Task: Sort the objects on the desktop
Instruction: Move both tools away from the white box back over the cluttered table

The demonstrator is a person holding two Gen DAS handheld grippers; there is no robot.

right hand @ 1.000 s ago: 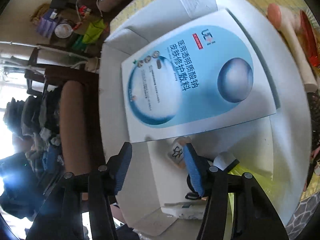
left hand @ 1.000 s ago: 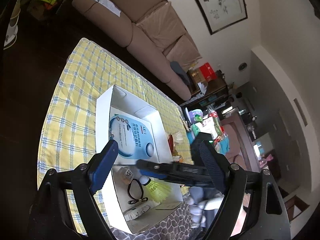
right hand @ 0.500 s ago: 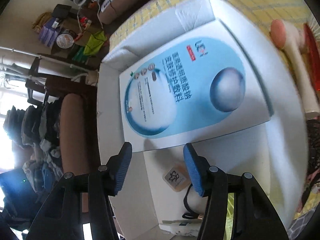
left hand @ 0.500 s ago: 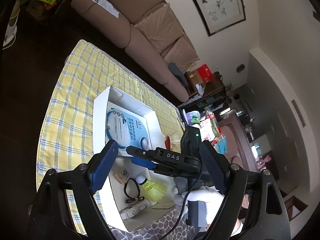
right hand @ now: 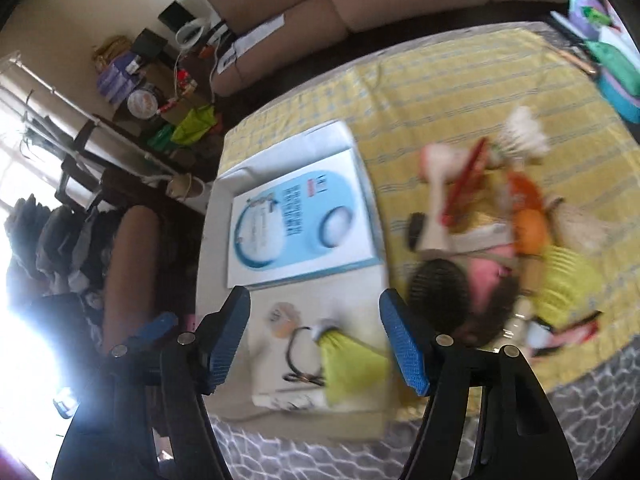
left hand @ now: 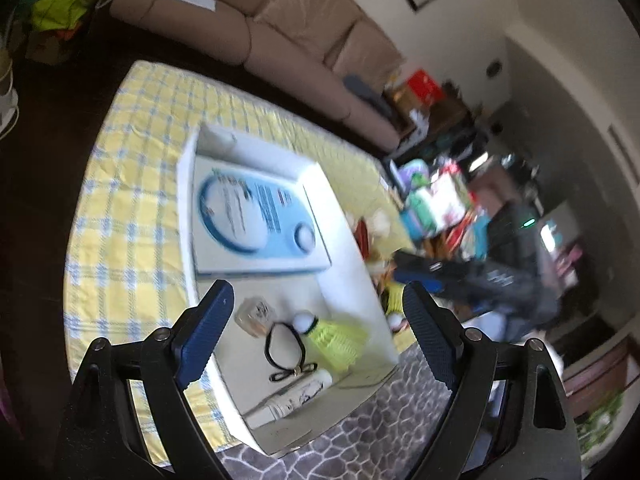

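Note:
A white box (left hand: 187, 208) lies on the yellow checked cloth. It holds a blue sachet (left hand: 256, 220), a small round clear piece (left hand: 256, 314), a black hair tie (left hand: 286, 350), a yellow shuttlecock (left hand: 338, 338) and a white tube (left hand: 298, 394). My left gripper (left hand: 316, 304) hangs open above the box's near end, empty. My right gripper (right hand: 314, 308) is above the same end, jaws opening, nothing between them. Below it are the sachet (right hand: 304, 224), shuttlecock (right hand: 352, 356) and hair tie (right hand: 296, 356). Blurred, the right gripper (left hand: 416, 270) also shows just right of the box.
Right of the box (right hand: 212, 240) lies a blurred heap: a black hairbrush (right hand: 440, 296), something pink (right hand: 490, 276), something orange (right hand: 528, 224), a white shuttlecock (right hand: 520, 132). A brown sofa (left hand: 280, 40) stands beyond the table. A grey patterned mat (left hand: 360, 436) covers the near edge.
My right gripper has risen out of the box, pulled back to its right side and widened its jaws. The left gripper has shifted and rolled slightly, staying open.

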